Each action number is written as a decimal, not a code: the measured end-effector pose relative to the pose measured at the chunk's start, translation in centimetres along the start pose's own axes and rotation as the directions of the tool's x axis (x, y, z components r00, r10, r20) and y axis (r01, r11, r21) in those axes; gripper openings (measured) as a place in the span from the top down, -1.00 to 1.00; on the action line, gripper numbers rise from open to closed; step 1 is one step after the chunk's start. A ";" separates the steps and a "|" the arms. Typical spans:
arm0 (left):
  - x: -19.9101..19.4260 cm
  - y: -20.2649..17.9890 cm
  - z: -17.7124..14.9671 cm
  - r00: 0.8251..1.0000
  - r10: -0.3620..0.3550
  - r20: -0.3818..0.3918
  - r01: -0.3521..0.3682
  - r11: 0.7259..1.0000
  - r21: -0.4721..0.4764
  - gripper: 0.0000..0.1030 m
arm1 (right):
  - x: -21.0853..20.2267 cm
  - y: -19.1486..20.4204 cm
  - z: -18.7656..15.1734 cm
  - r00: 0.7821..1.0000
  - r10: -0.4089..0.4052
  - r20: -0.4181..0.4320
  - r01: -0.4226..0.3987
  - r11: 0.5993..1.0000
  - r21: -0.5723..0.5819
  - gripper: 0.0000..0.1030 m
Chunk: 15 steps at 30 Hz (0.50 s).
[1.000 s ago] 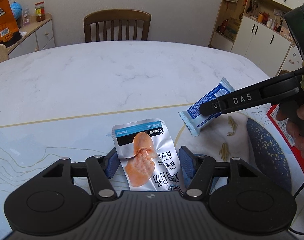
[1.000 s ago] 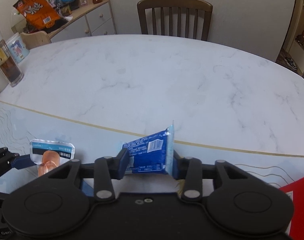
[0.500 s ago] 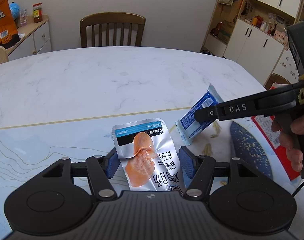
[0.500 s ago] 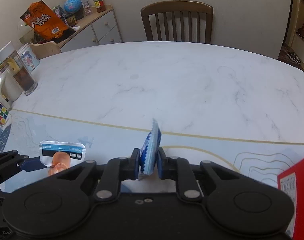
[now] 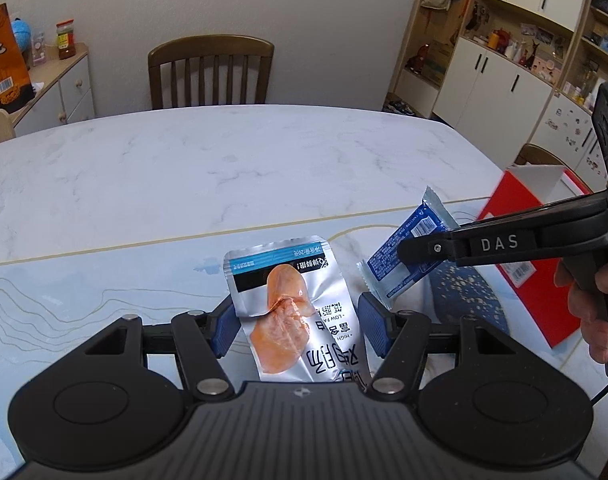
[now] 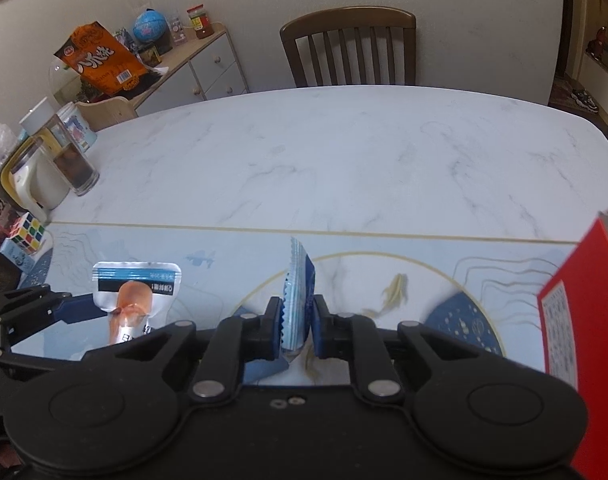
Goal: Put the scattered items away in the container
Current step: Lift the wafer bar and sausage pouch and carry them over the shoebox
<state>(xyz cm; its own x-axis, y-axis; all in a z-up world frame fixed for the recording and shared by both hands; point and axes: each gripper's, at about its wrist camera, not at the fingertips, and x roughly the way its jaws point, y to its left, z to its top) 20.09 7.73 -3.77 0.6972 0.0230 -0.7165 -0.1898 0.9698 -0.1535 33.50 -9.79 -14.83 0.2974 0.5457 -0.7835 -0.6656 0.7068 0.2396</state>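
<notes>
Presently both packets are lifted off the worktop [image 5: 224,168] but neither is stowed: the left tongs [image 5: 296,322] grip the silver pouch [image 5: 292,312], the right tongs [image 6: 297,326] pinch the blue packet [image 6: 298,300], the red box [image 6: 576,320] standing just right.

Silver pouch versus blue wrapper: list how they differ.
The silver pouch is wider, with an orange food picture; the blue wrapper is narrower, with printed text. The pouch sits flat between the left hand-held gripper fingers; the wrapper is pinched edge-on in the right hand-held gripper. Both are sealed snack packs, each gripped.
</notes>
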 end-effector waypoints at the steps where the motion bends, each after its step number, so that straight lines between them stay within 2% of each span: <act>1: -0.2 -0.2 0.1 1.000 -0.004 -0.001 0.004 1.000 0.004 -0.21 | -0.4 -0.1 -0.2 1.000 0.003 0.001 -0.003 1.000 0.003 0.73; 15: -3.3 -2.9 0.3 0.998 -0.061 -0.001 0.061 0.998 0.007 -0.21 | -7.3 -1.5 -2.1 0.998 0.026 0.061 -0.028 0.999 0.035 0.73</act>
<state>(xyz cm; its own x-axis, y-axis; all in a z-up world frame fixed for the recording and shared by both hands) 18.56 4.89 -0.71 0.7065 -0.0368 -0.7067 -0.1419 0.9710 -0.1923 30.85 -15.77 -10.69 0.3212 0.5899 -0.7409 -0.6492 0.7067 0.2813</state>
